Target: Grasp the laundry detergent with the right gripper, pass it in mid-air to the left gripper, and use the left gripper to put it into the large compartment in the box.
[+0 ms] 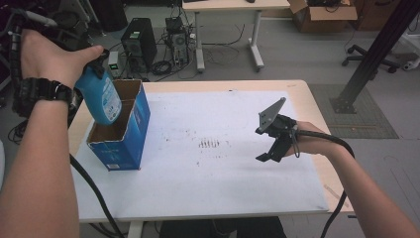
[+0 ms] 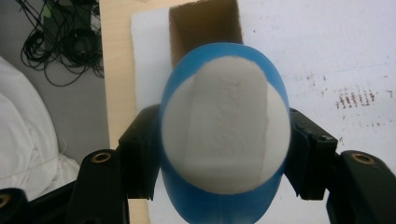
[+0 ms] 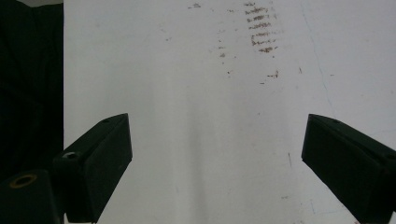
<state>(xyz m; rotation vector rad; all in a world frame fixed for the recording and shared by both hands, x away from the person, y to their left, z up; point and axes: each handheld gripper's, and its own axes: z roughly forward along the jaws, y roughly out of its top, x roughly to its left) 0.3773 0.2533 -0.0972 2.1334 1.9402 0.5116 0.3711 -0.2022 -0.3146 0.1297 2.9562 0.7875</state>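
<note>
Blue bottle (image 1: 101, 96) clamped in left gripper (image 2: 224, 154) at frame's upper left, over open blue box (image 1: 130, 130); right gripper (image 1: 275, 141) mid-right, jaws wide, empty; risk: bottle snagging box rim w/ poor alignment, tipping box.

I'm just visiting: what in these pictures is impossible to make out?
- Blue box: its bottom inside, high view, hidden by its walls and the blue bottle.
- Bottle label text: high view, too small; left gripper view, blurred.
- Left gripper: high view, covered by the person's hand.
- Right gripper: jaw bases cut off, right gripper view.
</note>
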